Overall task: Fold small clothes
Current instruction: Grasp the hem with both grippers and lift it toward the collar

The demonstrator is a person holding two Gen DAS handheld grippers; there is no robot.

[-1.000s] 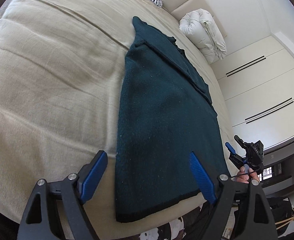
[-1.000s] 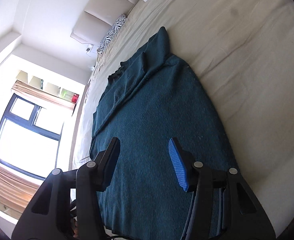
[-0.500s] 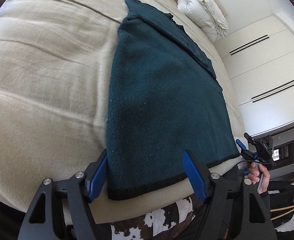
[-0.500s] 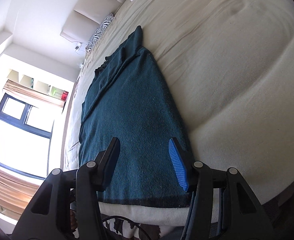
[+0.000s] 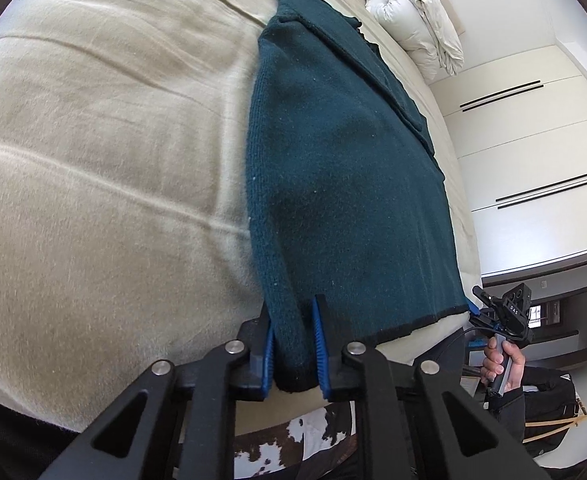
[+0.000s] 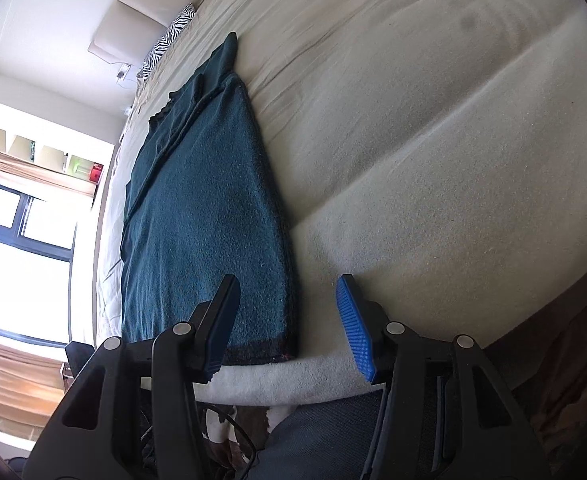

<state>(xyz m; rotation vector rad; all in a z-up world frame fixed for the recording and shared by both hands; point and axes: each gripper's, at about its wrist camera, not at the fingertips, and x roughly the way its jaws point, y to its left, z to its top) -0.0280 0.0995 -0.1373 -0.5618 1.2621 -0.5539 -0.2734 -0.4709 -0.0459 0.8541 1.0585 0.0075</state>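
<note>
Jaws pinching knitted teal sweater [image 5: 345,184] hem

the left gripper [image 5: 293,350] has just been closing and its jaws now pinch the near left corner of the dark teal sweater [image 5: 345,184], which lies lengthwise on the beige bed [image 5: 93,160]. at the far right a hand [image 5: 501,364] holds the right gripper [image 5: 478,307] beside the hem. a white duvet [image 5: 417,44] sits rolled at the bed's far end.
</note>
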